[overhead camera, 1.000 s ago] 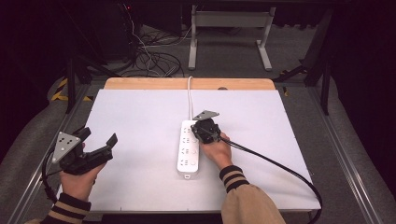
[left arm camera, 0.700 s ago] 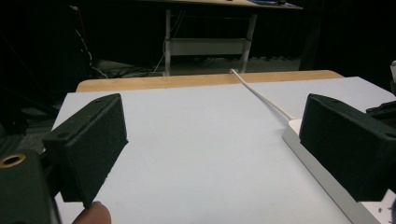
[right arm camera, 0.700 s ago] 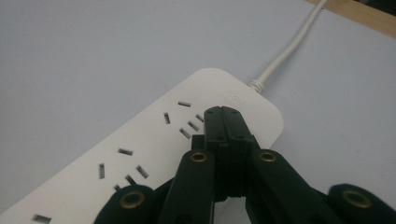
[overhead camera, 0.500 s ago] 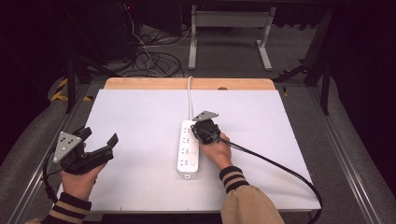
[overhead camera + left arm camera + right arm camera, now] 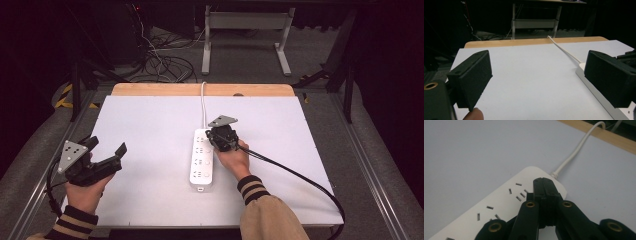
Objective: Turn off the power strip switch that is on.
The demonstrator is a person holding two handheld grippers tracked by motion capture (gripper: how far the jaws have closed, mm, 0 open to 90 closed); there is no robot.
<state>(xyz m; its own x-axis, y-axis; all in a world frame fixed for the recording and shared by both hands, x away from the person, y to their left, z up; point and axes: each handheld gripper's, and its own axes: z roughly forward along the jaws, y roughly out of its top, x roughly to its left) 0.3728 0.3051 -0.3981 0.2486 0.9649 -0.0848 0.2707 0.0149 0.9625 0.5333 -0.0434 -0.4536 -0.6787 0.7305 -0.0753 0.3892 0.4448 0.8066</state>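
A white power strip (image 5: pixel 201 165) lies lengthwise at the middle of the white table top (image 5: pixel 150 125), and its white cord (image 5: pixel 203 107) runs off over the far edge. My right gripper (image 5: pixel 220 138) is shut, with nothing between its jaws. The tips (image 5: pixel 543 182) sit over the cord end of the strip (image 5: pixel 499 202), beside the first sockets, and whether they touch it I cannot tell. My left gripper (image 5: pixel 107 146) is held over the table's left edge, well apart from the strip. It is wide open (image 5: pixel 540 75) and empty, and past its right jaw the strip (image 5: pixel 596 96) and cord (image 5: pixel 564 48) show.
A black cable (image 5: pixel 300 175) trails from the right gripper across the right side of the table and off its front corner. A wooden strip (image 5: pixel 160 90) borders the far edge. Beyond it, loose cables (image 5: pixel 160 62) and a white desk frame (image 5: pixel 245 30) stand on the dark floor.
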